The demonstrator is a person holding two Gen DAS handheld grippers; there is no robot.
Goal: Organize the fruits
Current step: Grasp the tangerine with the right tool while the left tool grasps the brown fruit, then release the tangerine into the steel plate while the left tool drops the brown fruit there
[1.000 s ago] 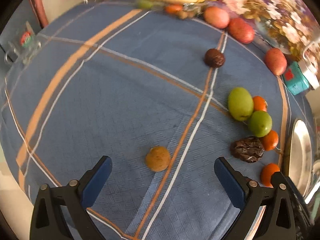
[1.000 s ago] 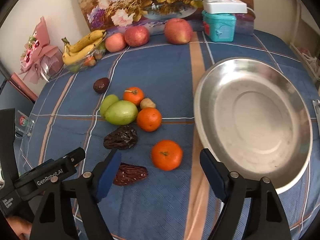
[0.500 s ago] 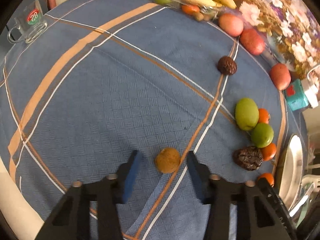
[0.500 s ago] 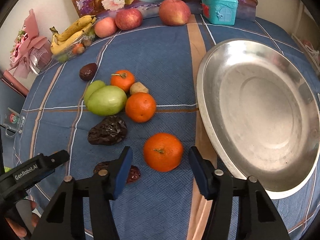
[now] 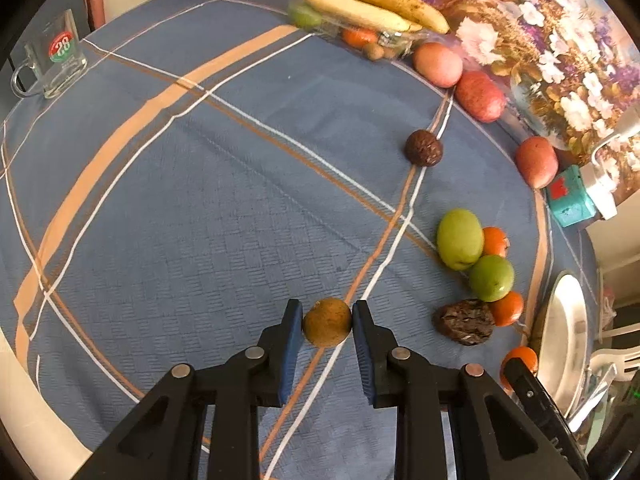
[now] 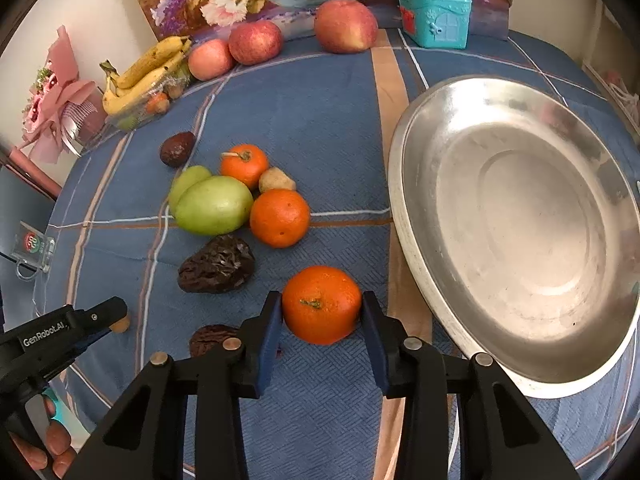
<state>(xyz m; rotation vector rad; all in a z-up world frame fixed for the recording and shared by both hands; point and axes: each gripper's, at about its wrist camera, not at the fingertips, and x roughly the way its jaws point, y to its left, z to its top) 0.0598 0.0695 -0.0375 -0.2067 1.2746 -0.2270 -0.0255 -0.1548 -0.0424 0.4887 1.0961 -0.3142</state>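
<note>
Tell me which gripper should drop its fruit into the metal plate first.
Right. The right gripper is shut on the orange, right beside the metal plate. The left gripper grips the small brown fruit across the fruit cluster from the plate, probably a longer carry.

Right wrist view. Metal plate (image 6: 516,224) at right on the tablecloth (image 6: 328,112). Left of it, a cluster of fruit: nearest, a tangerine (image 6: 322,304) between the right gripper's (image 6: 322,322) fingers; farther, a second tangerine (image 6: 280,218), pear (image 6: 214,205) and dried date (image 6: 217,265). Apples (image 6: 346,26), bananas (image 6: 146,72) and toy house (image 6: 434,14) along the far edge; mug (image 6: 33,245) far left.
</note>
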